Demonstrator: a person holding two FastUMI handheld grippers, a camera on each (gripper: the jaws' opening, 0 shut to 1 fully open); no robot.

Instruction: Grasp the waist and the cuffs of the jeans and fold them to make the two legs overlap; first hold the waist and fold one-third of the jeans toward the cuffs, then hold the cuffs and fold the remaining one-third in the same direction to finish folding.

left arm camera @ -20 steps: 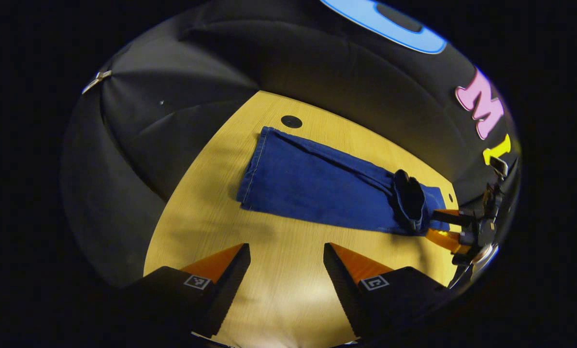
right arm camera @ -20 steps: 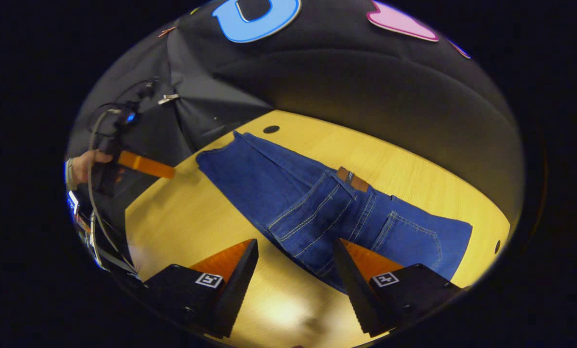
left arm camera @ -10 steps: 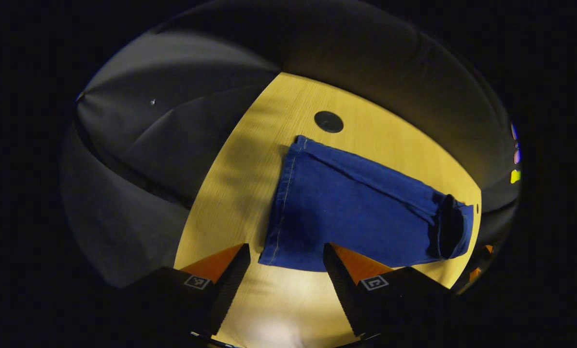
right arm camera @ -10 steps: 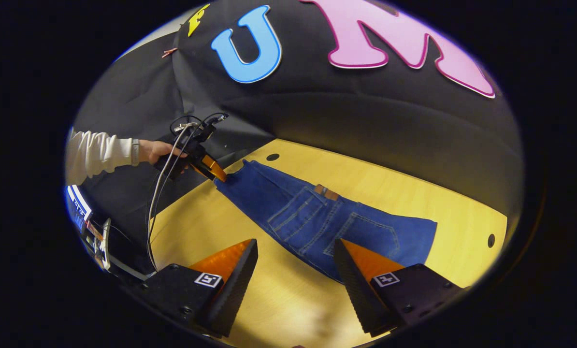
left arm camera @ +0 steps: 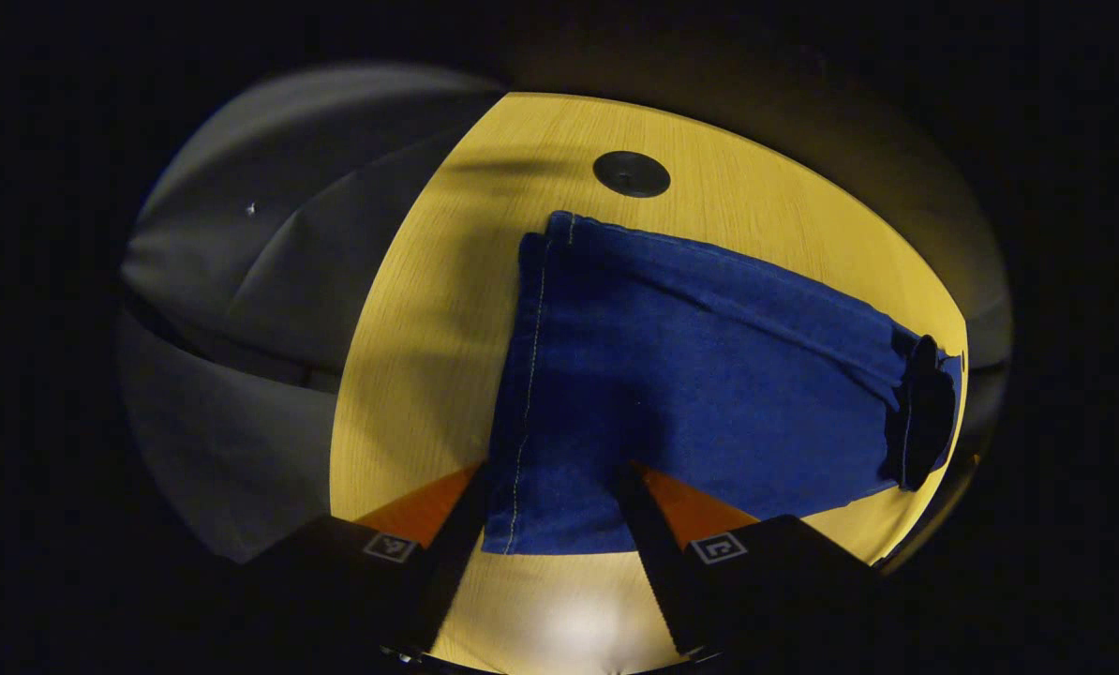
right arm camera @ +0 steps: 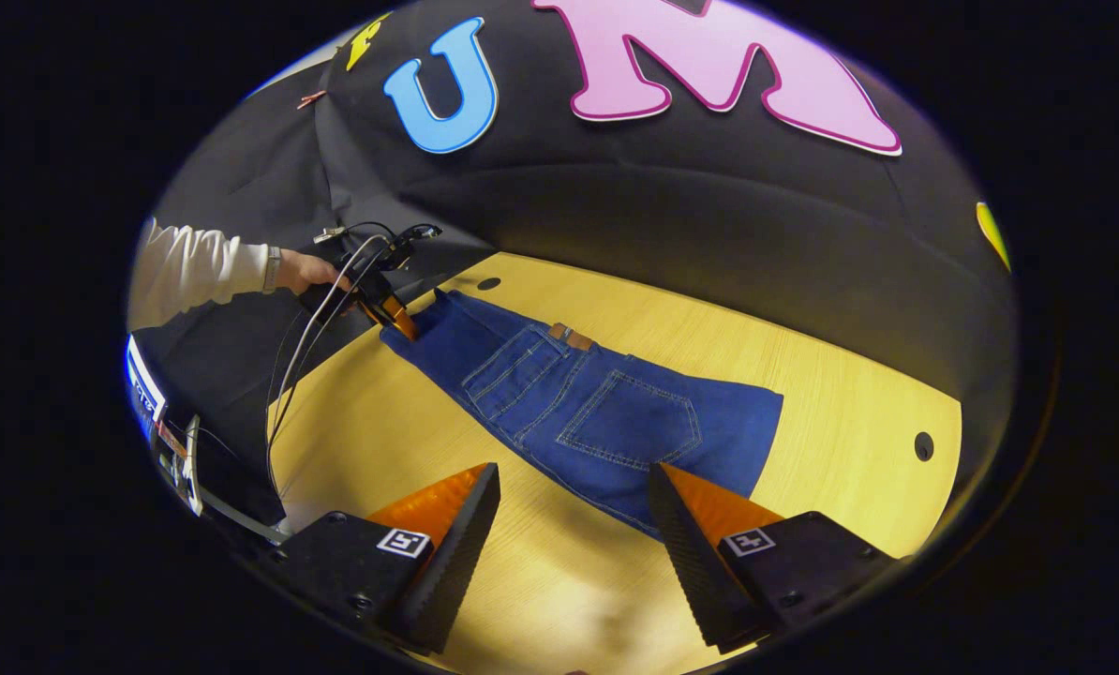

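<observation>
1. Jeans (left arm camera: 700, 394) lie flat on the wooden table (left arm camera: 428, 309), legs overlapped.
2. Left gripper (left arm camera: 545, 511) spread apart, fingers straddling the cuff corner, not clamped.
3. Right gripper (right arm camera: 574, 511) released, above table near the waist (right arm camera: 709, 431).

place: recording booth | signs: black cloth wall (right arm camera: 709, 234); yellow wooden table (right arm camera: 831, 375); trailing cables (right arm camera: 302, 347)

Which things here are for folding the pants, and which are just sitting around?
For the job:
- jeans, waist part already folded over the legs
- cuffs, between the left gripper fingers
- right gripper, open above the table

Just there:
- wooden table
- round black caps in the tabletop
- cables by the person's hand
</observation>
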